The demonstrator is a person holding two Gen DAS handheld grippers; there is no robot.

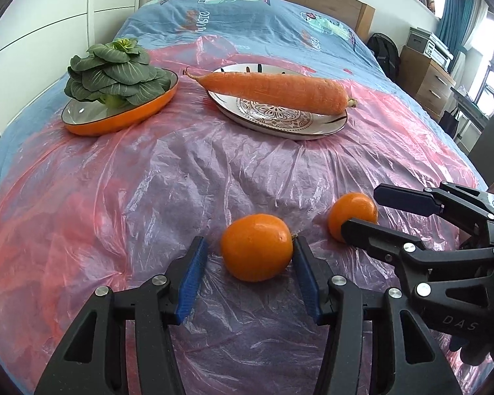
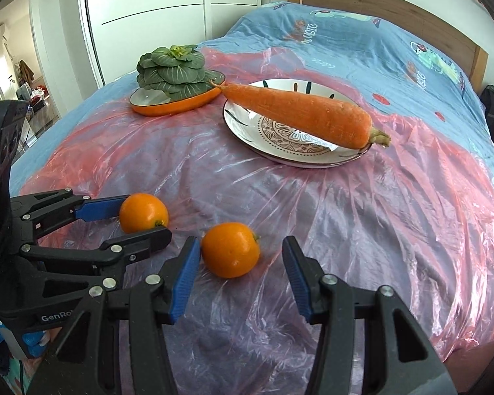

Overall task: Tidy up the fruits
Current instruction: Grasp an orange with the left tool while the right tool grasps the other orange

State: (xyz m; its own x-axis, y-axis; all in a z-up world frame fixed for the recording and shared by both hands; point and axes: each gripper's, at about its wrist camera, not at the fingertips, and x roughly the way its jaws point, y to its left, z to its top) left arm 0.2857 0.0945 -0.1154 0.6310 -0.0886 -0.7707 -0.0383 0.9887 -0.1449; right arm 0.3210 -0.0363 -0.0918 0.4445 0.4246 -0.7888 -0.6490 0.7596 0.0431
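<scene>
My left gripper stands spread around one orange near the front edge of the pink plastic sheet on the bed — its right pad touches the fruit, the left pad stands clear. My right gripper is also spread around the second orange, left pad just beside it, right pad well apart. Toward the far edge of the sheet, a carrot lies across the patterned plate — leafy greens sit in the orange dish at the far left.
</scene>
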